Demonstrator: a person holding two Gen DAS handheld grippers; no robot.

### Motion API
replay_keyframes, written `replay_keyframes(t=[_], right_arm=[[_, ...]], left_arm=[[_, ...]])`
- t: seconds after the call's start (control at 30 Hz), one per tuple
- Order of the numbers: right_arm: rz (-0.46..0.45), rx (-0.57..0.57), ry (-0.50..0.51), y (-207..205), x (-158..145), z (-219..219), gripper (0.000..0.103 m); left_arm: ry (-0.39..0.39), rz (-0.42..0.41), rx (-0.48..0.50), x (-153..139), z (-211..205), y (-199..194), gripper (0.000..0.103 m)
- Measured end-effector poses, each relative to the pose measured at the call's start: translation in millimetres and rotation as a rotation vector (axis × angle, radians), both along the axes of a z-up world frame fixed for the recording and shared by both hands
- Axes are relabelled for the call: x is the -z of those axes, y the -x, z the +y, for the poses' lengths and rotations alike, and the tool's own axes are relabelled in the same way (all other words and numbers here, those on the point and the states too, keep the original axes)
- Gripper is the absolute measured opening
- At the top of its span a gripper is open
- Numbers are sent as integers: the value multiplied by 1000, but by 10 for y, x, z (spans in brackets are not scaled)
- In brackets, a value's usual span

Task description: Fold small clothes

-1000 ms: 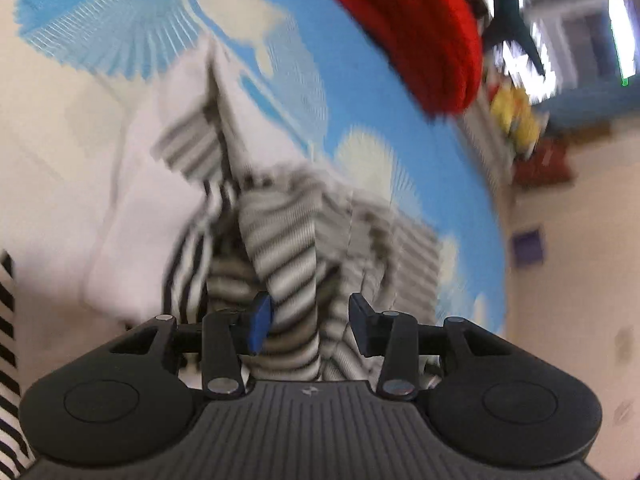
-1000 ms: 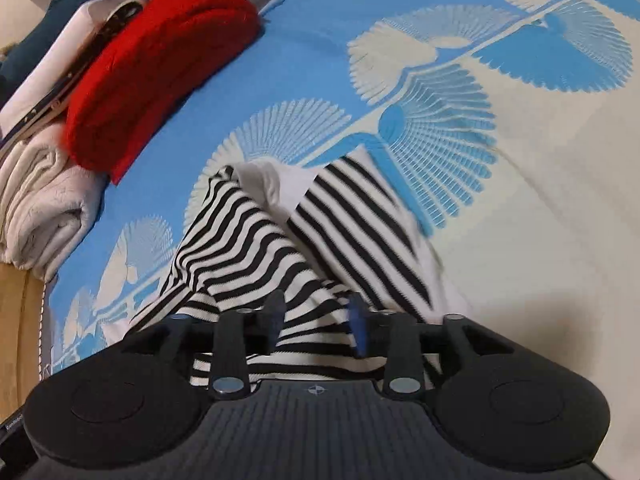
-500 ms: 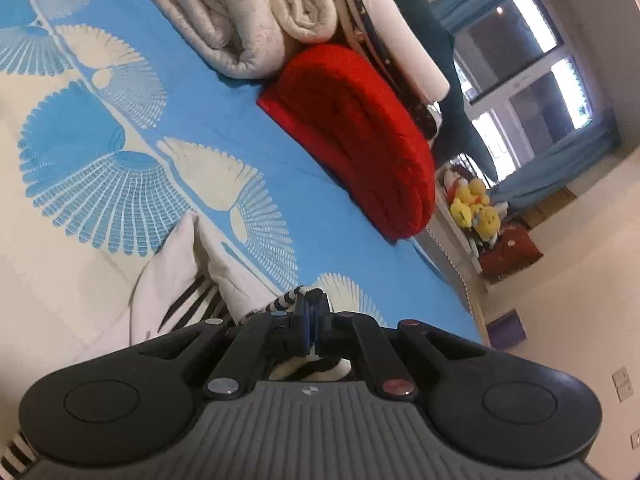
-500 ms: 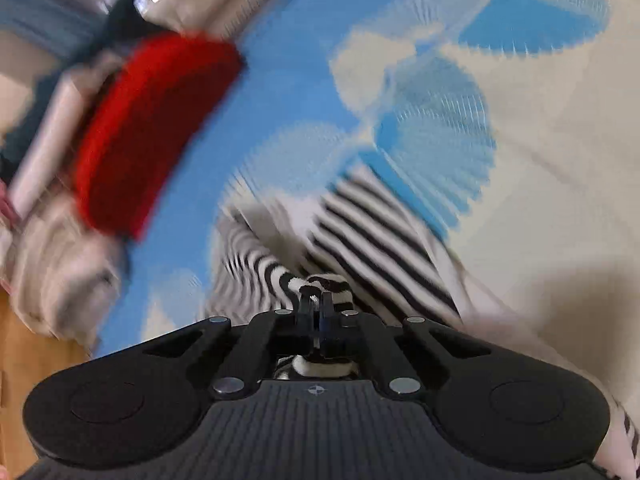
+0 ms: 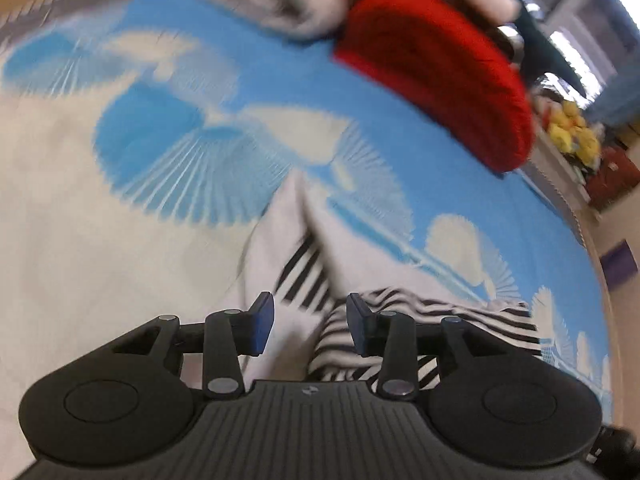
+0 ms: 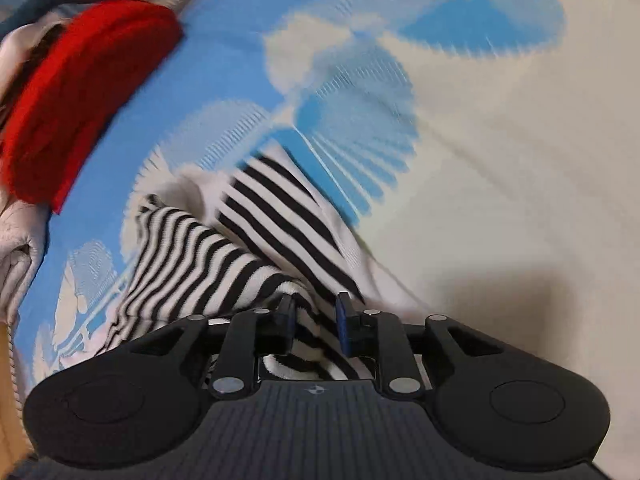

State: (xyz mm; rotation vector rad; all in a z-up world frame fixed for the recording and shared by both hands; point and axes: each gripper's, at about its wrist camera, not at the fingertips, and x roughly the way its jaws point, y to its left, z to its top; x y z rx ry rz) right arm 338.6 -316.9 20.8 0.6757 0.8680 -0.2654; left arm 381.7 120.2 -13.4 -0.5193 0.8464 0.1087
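Left gripper [image 5: 310, 326] spread apart over striped garment [image 5: 404, 320], gripping nothing. Right gripper [image 6: 314, 326] likewise parted, striped cloth between fingers, unclamped. On blue-and-white bedspread [image 6: 500, 168].

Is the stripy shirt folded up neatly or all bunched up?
Bunched up: the striped shirt lies in rumpled, overlapping folds on the blue bedspread.

A bed [image 5: 132, 264] carries everything, its cover [image 6: 500, 152] cream with blue fan shapes. In the left wrist view a striped garment [image 5: 304, 276] lies crumpled on it at 6 o'clock, a red cushion [image 5: 436, 68] at 1 o'clock, and a blurred cream blanket [image 5: 304, 4] at 12. In the right wrist view the striped garment [image 6: 208, 252] lies just below centre, the red cushion [image 6: 76, 96] at 10 o'clock, the cream blanket [image 6: 16, 248] at 9.
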Motion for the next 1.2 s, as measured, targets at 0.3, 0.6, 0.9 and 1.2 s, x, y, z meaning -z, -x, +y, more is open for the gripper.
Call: replay_keyframes(t=[0.3,0.6,0.9,1.2], right_arm=[[-174,-82,18,-24,-201,231,29],[-43,-189,-489,-375,349,453,55],[-57,-131,-516,-412,434,328,1],[-145,-304,-501,-162,115,291,0]], left_arm=[[344,44,191,243,-344,-87,43],[440,159,181,582,-343,-223,45],[622,215,50,948,-372,-365,46],[650,210,-10,979,-355,-412,46]])
